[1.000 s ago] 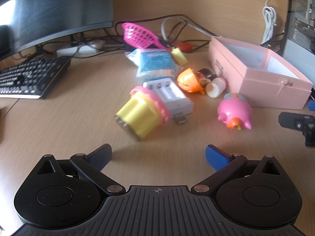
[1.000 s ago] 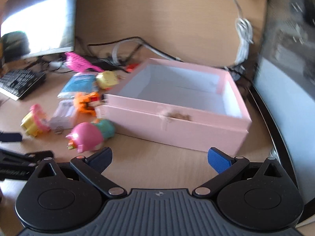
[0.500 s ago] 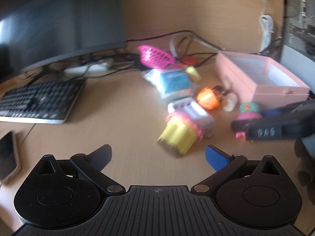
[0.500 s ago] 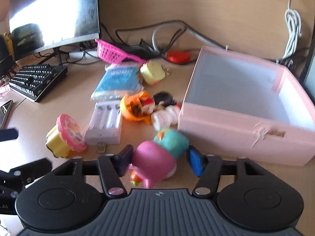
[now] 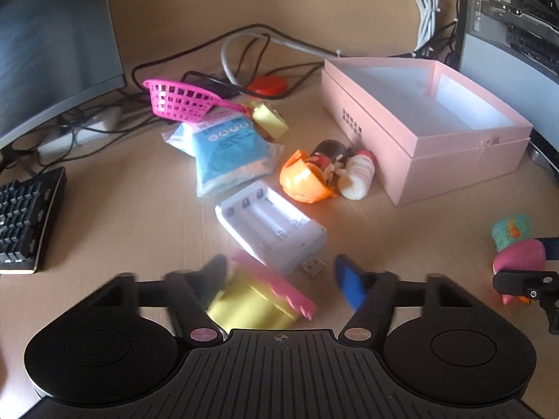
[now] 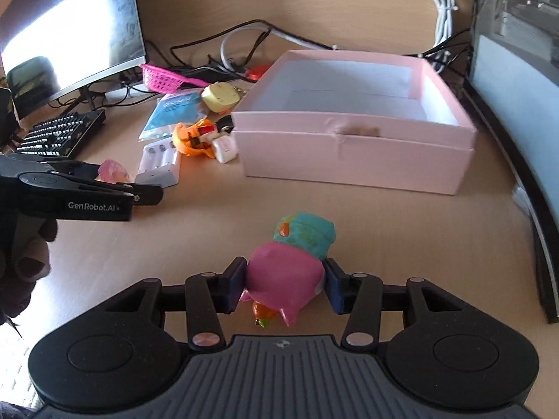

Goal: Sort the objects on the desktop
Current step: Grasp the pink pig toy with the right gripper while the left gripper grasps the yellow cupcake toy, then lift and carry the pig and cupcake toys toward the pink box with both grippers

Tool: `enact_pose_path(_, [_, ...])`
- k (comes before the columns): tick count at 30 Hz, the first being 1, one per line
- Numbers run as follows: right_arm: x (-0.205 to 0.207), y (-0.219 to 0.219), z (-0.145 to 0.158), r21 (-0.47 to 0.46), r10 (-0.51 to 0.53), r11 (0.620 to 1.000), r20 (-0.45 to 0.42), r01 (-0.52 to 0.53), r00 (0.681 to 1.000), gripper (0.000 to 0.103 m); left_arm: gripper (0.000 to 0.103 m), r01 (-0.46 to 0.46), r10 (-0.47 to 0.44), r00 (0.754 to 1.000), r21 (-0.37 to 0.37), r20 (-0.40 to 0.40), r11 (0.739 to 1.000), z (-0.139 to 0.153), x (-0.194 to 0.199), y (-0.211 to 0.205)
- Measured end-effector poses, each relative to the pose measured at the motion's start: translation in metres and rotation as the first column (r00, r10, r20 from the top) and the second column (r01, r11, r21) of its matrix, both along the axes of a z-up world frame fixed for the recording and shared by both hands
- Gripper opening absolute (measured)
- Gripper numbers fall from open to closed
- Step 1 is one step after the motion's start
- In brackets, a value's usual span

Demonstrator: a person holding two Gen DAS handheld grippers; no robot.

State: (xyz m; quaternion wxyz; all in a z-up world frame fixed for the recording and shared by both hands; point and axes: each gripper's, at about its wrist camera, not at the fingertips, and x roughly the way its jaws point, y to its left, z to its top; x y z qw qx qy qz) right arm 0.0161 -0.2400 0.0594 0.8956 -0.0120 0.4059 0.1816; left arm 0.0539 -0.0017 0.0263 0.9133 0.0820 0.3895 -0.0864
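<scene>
My right gripper (image 6: 284, 284) is shut on a pink pig toy (image 6: 283, 276) with a teal cap, held just above the desk in front of the open pink box (image 6: 353, 153). My left gripper (image 5: 283, 281) is open around a yellow and pink cupcake toy (image 5: 258, 300) lying on the desk; its left finger touches the toy, the right blue pad (image 5: 349, 284) stands apart. The left gripper also shows in the right wrist view (image 6: 139, 192). A white battery charger (image 5: 272, 232), an orange toy (image 5: 304, 178), a blue packet (image 5: 230, 146) and a pink basket (image 5: 180, 99) lie beyond.
A keyboard (image 5: 24, 220) and a monitor (image 5: 52, 42) stand at the left. Cables (image 5: 244, 45) run along the back wall. A computer case (image 5: 510, 17) stands behind the box at the right. A small yellow toy (image 5: 270, 120) lies beside the basket.
My right gripper closed on the pig toy and drew it back from the box. My left gripper moved forward and down until the cupcake toy sits between its fingers.
</scene>
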Motion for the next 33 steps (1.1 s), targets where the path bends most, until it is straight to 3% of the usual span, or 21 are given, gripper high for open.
enact_pose_path(3, [0.002,-0.005,0.003,-0.016,0.023,1.0,0.033,-0.023,0.999,0.055,0.044,-0.029,0.029,1.0,-0.006,0.012,1.0,0.005,-0.008,-0.007])
enact_pose_path(8, [0.012,-0.004,0.003,-0.046,0.085,0.995,0.049,-0.083,0.995,0.057,0.031,-0.059,0.06,0.998,-0.045,0.014,0.997,0.011,-0.03,-0.023])
enact_pose_path(11, [0.016,-0.001,0.002,-0.061,0.102,0.993,0.047,-0.099,0.994,0.06,0.03,-0.05,0.05,0.999,-0.033,0.012,0.998,0.01,-0.042,-0.03])
enact_pose_path(16, [0.018,0.009,0.003,-0.041,0.09,0.995,0.047,-0.088,0.995,0.062,0.035,-0.061,0.061,0.998,0.01,0.011,0.998,0.007,-0.045,-0.018])
enact_pose_path(23, [0.019,0.042,0.014,-0.07,0.076,0.995,0.058,-0.072,0.995,0.063,0.056,-0.127,0.127,0.991,0.009,0.038,0.992,0.013,-0.038,0.03])
enact_pose_path(25, [0.013,0.046,0.024,-0.081,0.07,0.995,0.084,-0.063,0.994,0.073,0.06,-0.143,0.143,0.989,0.006,0.039,0.99,0.013,-0.036,0.043])
enact_pose_path(28, [0.006,0.049,0.029,-0.126,0.044,0.991,0.088,-0.033,0.995,0.073,0.068,-0.141,0.143,0.989,-0.059,0.026,0.988,0.014,-0.037,0.062])
enact_pose_path(30, [0.003,0.049,0.028,-0.148,0.03,0.989,0.077,-0.018,0.997,0.074,0.079,-0.103,0.107,0.994,-0.145,0.019,0.984,0.017,-0.041,0.073])
enact_pose_path(33, [-0.005,0.046,0.027,-0.161,0.002,0.987,0.058,0.007,0.998,0.075,0.086,-0.096,0.102,0.995,-0.191,0.022,0.977,0.023,-0.048,0.083])
